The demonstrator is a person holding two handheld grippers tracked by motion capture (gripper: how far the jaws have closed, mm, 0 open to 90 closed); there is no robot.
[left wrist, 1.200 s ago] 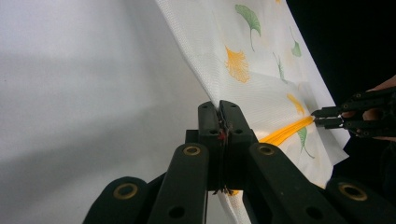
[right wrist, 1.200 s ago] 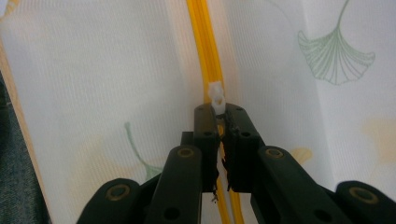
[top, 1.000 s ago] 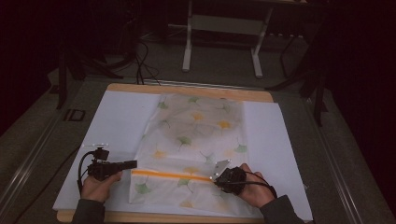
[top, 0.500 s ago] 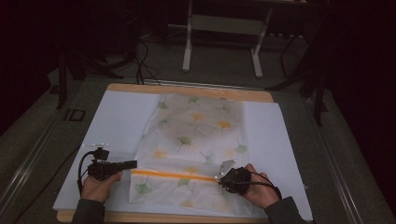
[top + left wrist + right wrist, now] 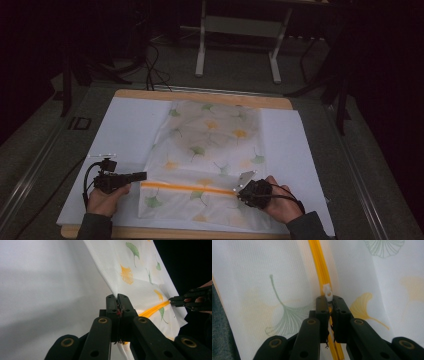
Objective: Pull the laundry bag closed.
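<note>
The zipper bag [image 5: 210,155] lies flat on the white tabletop [image 5: 125,130], its orange zipper [image 5: 187,188] stretched between both grippers. In the left gripper view, the left gripper [image 5: 117,298] is clamped on the bag's edge; hold steady. In the right gripper view, the right gripper [image 5: 329,300] pinches the white slider [image 5: 328,292]; pull straight along the track.

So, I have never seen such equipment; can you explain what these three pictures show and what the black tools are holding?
A person holds a black two-jaw claw in each hand. One camera looks down from above; the other two ride on the claws. On the white sheet covering the table lies a white fabric bag with a leaf print and an orange zipper. The left claw is shut on the bag's edge at the zipper's end. The right claw is shut at the small white zipper slider, apparently on its pull.
</note>
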